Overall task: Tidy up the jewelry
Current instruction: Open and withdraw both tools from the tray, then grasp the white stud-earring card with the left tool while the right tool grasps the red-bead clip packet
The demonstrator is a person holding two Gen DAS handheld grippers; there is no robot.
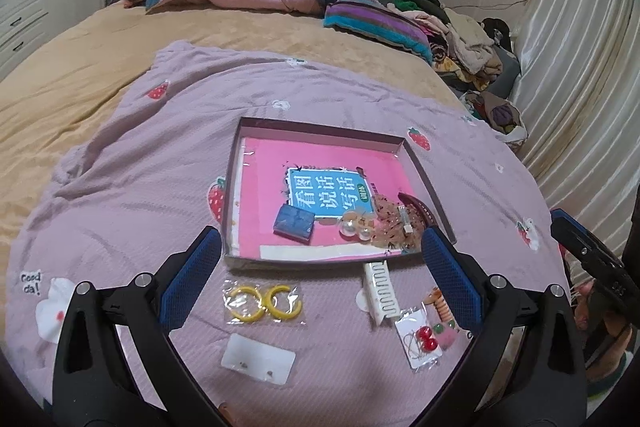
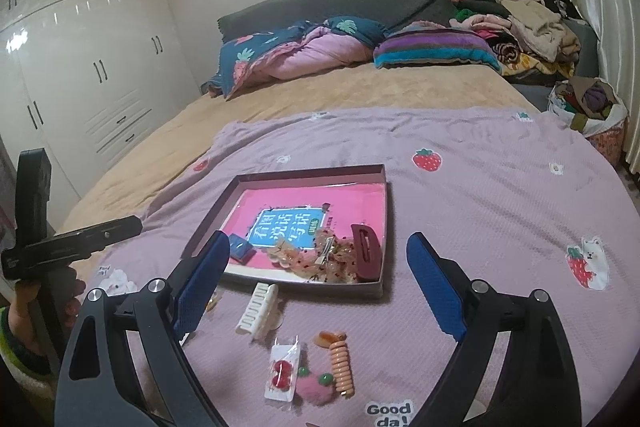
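1. Centrally on the lilac strawberry blanket (image 1: 120, 163) a shallow box tray (image 1: 320, 125) is seen, its near edge turned toward both cameras; a pink book (image 1: 264, 211) is laid flat inside it.
2. Inside the tray, a blue square box (image 1: 294, 223), clear bead pieces (image 1: 354, 227), a glittery peach scrunchie (image 1: 394, 223) and a dark red claw clip (image 2: 366, 251) are gathered along the near right side; the red clip's long axis is run along the tray's right wall.
3. Just outside the near edge, a white claw clip (image 2: 258, 309) is laid with its long axis pointing toward the tray, its teeth facing left in the right wrist view.
4. Nearer still, a packet of yellow hoop earrings (image 1: 264, 301), a white stud card (image 1: 258, 357), a bagged pair of red cherry earrings (image 2: 282, 373), a pink pompom (image 2: 316, 387) and a peach spiral hair tie (image 2: 342, 367) are spread flat on the blanket, mostly apart from one another.
5. The left gripper (image 1: 320, 271) is held wide open above the hoop packet and the tray's near edge; nothing is gripped or touched.
6. The right gripper (image 2: 320, 287) is likewise spread wide and empty, above the white clip and the small pieces.
7. Open blanket is left to the right of the tray in the right wrist view; beyond it, a tan bedspread (image 2: 320, 95) is stretched to the pillows.
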